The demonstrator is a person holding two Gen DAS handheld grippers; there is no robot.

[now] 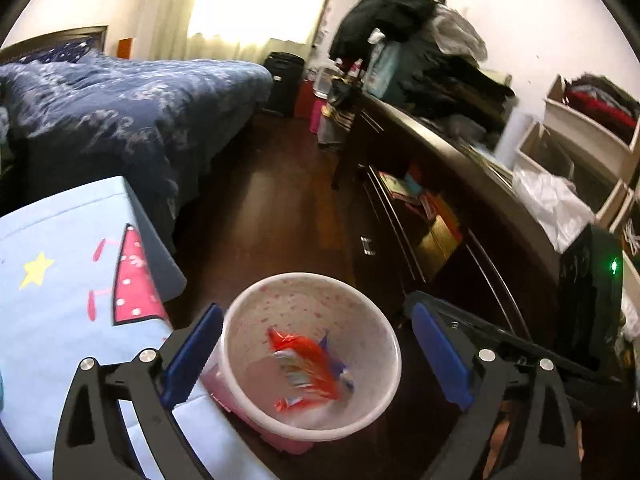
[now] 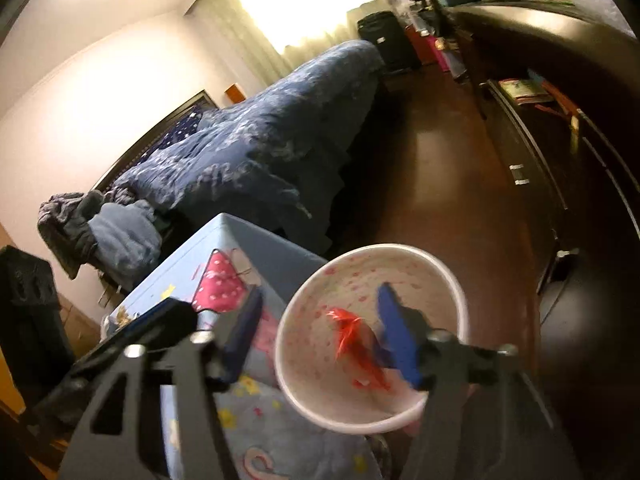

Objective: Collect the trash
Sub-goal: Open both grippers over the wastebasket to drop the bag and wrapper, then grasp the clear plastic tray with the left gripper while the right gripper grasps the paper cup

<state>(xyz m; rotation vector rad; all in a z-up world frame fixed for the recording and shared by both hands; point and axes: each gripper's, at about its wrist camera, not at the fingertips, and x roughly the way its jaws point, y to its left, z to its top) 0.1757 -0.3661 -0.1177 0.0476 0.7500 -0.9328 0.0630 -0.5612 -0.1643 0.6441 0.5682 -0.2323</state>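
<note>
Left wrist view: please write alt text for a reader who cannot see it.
An open left gripper hangs over a small white bin on a dark wood floor; a red wrapper lies inside. A light blue printed box is at left, a blue-covered bed behind it, and a dark cluttered dresser at right.

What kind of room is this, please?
Most likely a bedroom: a bed with a blue quilt, a dark dresser piled with clothes, and a curtained window.
</note>
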